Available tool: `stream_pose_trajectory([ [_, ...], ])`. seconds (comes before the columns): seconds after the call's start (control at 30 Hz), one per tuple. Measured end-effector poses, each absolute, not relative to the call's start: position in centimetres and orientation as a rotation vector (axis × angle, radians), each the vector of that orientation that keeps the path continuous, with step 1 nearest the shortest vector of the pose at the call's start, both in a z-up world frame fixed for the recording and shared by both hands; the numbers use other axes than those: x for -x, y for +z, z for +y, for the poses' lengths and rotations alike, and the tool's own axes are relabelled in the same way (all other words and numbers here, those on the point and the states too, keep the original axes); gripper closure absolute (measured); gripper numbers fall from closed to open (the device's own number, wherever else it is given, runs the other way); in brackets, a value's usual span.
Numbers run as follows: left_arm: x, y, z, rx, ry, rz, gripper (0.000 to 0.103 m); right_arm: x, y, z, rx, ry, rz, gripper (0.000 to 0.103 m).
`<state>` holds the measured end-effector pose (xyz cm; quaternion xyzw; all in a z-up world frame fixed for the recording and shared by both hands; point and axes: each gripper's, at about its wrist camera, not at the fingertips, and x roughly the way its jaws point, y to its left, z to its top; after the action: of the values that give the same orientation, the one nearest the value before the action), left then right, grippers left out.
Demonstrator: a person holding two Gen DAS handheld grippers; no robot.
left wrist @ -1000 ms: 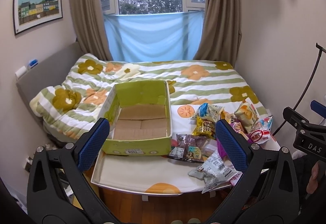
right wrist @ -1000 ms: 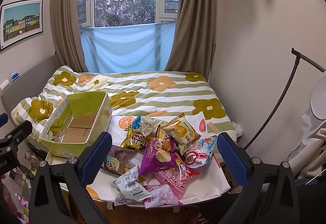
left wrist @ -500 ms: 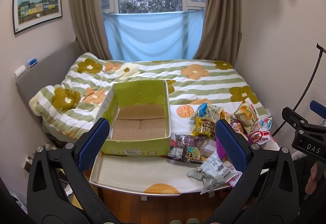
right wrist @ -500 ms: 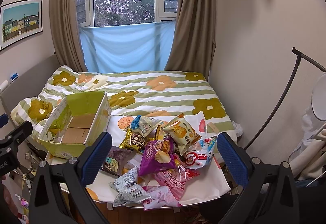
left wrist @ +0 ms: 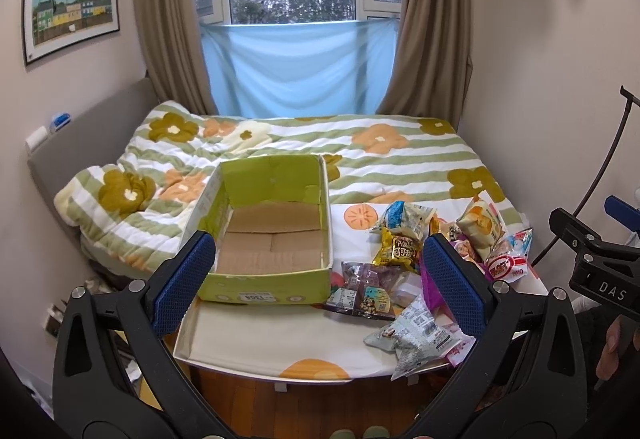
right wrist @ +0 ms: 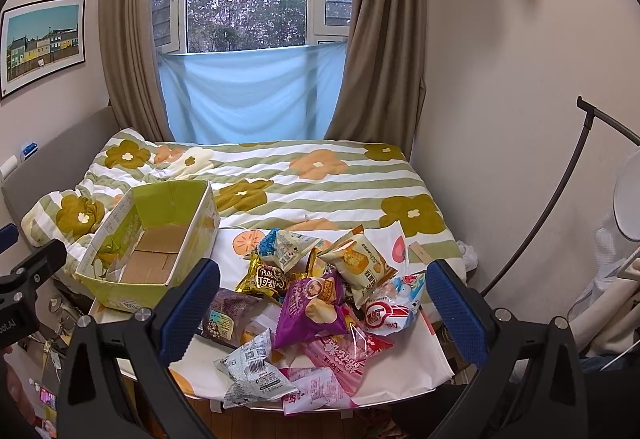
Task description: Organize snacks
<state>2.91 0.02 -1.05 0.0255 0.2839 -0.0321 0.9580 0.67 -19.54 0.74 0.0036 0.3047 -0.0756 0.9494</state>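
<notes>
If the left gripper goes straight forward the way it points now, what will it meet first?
Probably the green cardboard box: it lies ahead of the open left gripper, slightly left of centre. Depth is unclear, so the gripper may pass over its near wall.

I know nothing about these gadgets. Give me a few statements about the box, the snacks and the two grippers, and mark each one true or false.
1. The green box has snacks in it. False: it is empty, only its cardboard bottom shows.
2. The snack pile lies to the right of the box. True.
3. The right gripper holds the purple bag. False: its fingers stand wide open, holding nothing.
4. The left gripper is open. True.
5. The box stands on the floor. False: it stands on the white tray at the foot of the bed.
</notes>
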Motion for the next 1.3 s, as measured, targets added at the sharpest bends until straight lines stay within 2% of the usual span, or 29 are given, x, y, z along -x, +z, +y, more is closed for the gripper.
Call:
stream_pose_trajectory([
  [0.9, -3.9, -1.1, 0.3, -0.030, -0.088, 0.625, 0.000, -0.7, 1.0, -19.6, -0.008, -0.140, 0.618, 0.000],
  [1.1, -6.0, -3.6, 0.0, -0.003, -0.161, 0.740, 0.000, 0.0, 0.4, -21.4, -0.034, -0.182, 0.643, 0.000],
  [1.3, -7.9, -8.6, -2.1, 0.022, -0.219, 0.883, 0.000, -0.3, -3.6, -24.5, -0.100, -0.195, 0.743, 0.000],
])
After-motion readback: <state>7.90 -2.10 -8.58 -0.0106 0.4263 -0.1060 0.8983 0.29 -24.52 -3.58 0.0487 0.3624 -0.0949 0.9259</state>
